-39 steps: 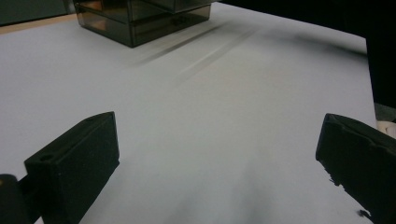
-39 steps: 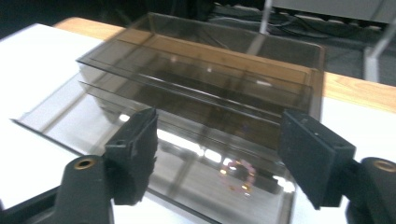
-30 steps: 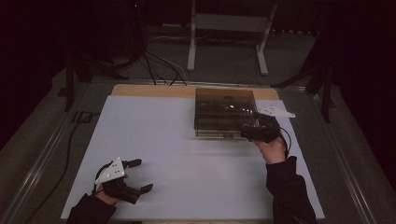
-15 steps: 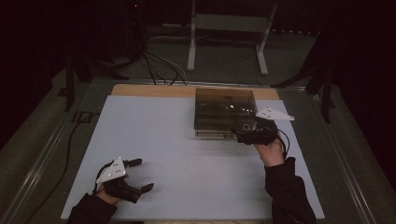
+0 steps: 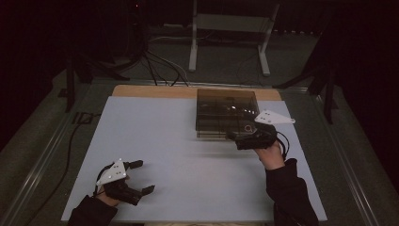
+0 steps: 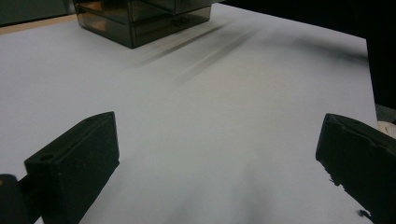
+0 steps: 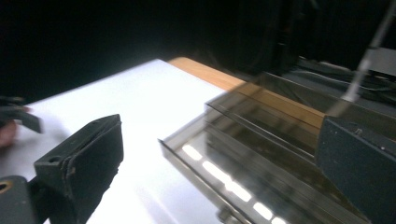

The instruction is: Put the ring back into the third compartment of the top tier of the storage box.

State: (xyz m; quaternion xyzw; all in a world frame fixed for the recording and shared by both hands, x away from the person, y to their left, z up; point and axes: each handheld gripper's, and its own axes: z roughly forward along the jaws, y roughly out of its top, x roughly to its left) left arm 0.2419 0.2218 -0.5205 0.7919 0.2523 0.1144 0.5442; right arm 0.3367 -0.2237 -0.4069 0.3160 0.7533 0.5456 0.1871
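At about seven o'clock on the white table cover [image 5: 188, 155], the left gripper [image 5: 140, 178] sits low over the sheet in the person's left hand [image 5: 107, 197], its jaws spread wide with nothing between them. In the left gripper view those two black jaws stand far apart over bare white surface, and the smoked, see-through box [image 6: 140, 18] lies off at twelve o'clock.

Moving right in the high view, that box [image 5: 227, 113] stands at roughly one o'clock on the cover, near the wooden table edge [image 5: 150, 91]. The right gripper [image 5: 234, 138] is at the box's near right corner, at about two o'clock, held by the right hand [image 5: 270, 155]. In the right gripper view its jaws are wide apart, with the box's near rim [image 7: 205, 175] between them; whether either jaw touches it is hard to tell through the blur.
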